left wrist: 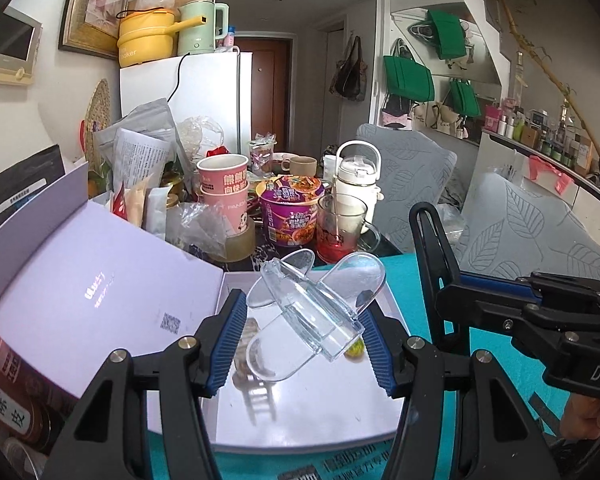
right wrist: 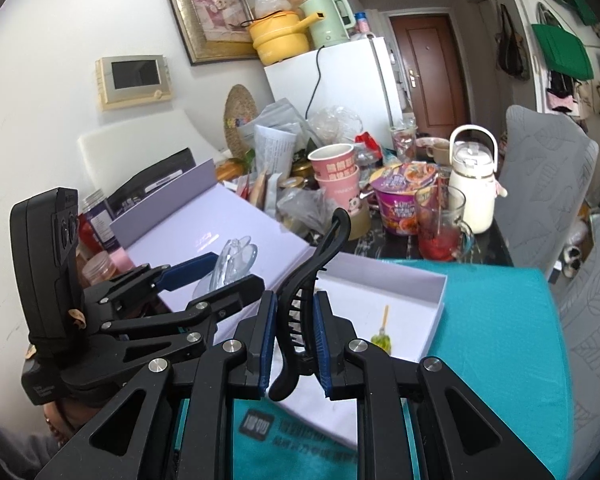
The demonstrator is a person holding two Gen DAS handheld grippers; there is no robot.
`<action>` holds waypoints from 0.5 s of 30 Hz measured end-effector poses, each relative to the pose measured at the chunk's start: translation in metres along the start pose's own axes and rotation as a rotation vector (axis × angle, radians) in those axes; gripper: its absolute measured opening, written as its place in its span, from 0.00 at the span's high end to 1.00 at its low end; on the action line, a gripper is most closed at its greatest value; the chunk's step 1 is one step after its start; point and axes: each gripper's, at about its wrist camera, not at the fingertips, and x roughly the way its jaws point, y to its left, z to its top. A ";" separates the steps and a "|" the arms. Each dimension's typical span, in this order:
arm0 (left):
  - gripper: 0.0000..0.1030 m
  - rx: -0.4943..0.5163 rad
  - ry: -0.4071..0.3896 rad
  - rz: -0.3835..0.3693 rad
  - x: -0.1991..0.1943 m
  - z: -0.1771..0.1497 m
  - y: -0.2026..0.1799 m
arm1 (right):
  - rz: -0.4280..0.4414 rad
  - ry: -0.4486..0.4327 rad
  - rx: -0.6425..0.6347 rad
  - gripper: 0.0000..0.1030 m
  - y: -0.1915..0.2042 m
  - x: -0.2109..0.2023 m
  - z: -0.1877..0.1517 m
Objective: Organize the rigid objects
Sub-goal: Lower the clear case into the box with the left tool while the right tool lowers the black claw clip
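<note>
You are holding a clear plastic hair claw [left wrist: 306, 304] between the left gripper's [left wrist: 306, 344] pads and clamping a black hair claw [right wrist: 300, 312] in the right gripper [right wrist: 296, 344] above the white box [right wrist: 436, 300], both seemingly light, stiff, slick, so grip near the hinge.

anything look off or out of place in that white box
Nothing looks broken or spilled. The shallow white cardboard box holds only small odd bits: a yellow-green sweet on a stick and a small beige ladder-like piece. Behind it, the table is crowded with cups and wrappers.
</note>
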 end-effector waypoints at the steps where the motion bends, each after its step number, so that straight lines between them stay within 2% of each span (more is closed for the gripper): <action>1: 0.45 0.002 -0.001 0.008 0.004 0.003 0.001 | -0.001 -0.006 -0.001 0.82 -0.001 0.002 0.003; 7: 0.45 -0.011 0.001 0.030 0.029 0.019 0.007 | -0.001 -0.037 0.017 0.82 -0.016 0.020 0.021; 12: 0.45 -0.016 0.047 0.038 0.051 0.006 0.011 | 0.014 -0.036 0.067 0.82 -0.037 0.034 0.021; 15: 0.45 -0.004 0.086 0.027 0.065 0.000 0.010 | 0.010 -0.001 0.087 0.82 -0.048 0.047 0.019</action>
